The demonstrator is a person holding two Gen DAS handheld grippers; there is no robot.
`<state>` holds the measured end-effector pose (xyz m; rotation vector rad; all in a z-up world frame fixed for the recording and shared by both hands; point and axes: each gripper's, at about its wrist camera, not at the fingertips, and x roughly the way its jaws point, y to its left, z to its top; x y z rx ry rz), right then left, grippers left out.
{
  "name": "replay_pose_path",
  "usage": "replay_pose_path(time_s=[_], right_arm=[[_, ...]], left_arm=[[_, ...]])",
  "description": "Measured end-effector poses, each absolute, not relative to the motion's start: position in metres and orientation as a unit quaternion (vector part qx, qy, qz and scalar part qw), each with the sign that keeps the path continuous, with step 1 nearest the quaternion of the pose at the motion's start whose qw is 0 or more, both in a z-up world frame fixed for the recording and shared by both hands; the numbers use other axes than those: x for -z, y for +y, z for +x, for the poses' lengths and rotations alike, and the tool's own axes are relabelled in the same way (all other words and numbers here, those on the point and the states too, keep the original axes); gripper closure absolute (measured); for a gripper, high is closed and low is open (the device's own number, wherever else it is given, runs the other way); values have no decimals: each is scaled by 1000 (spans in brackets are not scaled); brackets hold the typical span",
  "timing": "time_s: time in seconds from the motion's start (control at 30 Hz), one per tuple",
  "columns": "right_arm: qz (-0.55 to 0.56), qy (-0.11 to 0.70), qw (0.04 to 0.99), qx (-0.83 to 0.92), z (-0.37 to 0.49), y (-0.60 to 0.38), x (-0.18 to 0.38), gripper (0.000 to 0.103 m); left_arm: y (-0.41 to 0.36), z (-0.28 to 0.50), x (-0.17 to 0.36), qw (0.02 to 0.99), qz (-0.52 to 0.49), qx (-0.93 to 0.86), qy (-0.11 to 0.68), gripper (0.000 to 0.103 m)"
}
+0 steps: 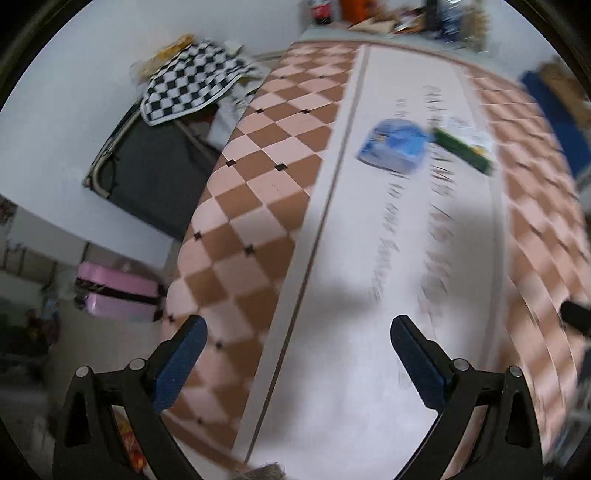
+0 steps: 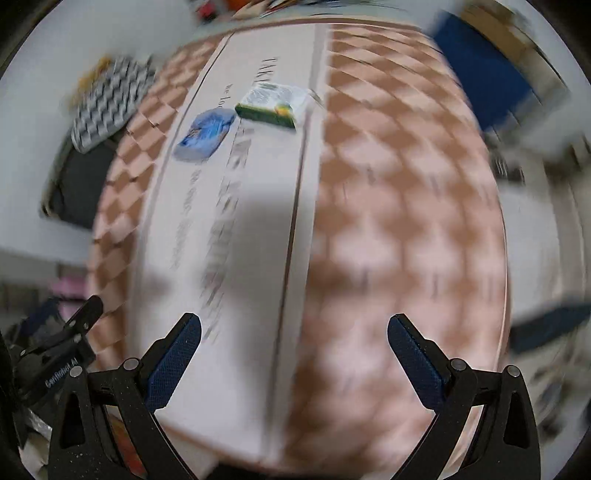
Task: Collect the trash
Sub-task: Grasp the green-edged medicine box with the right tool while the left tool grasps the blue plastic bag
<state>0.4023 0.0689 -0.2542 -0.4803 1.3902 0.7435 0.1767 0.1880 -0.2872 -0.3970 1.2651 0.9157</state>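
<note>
A blue crumpled wrapper (image 1: 393,144) lies on the white middle strip of the table, far ahead of my left gripper (image 1: 297,332), which is open and empty above the near end. Beside the wrapper lies a green and white packet (image 1: 463,146). In the right wrist view the blue wrapper (image 2: 205,134) and the green packet (image 2: 275,105) lie at the far end, touching or nearly so. My right gripper (image 2: 293,332) is open and empty, well short of them. Both views are motion-blurred.
The table (image 1: 258,177) has a brown and pink checkered cloth. A checkered black and white cloth (image 1: 192,81) lies over a dark frame to the left. A pink case (image 1: 114,295) sits on the floor. Bottles and clutter (image 1: 388,14) stand at the table's far end. A blue object (image 2: 480,66) is at right.
</note>
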Motion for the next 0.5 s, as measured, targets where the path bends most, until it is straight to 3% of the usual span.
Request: replay_pose_path(time_s=[0.27, 0.5], right_arm=[[-452, 538, 591, -396, 519, 254, 326, 1], [-488, 548, 527, -429, 550, 317, 377, 2]], left_arm=[[268, 250, 348, 631, -210, -456, 592, 1], [301, 260, 343, 641, -263, -435, 575, 2]])
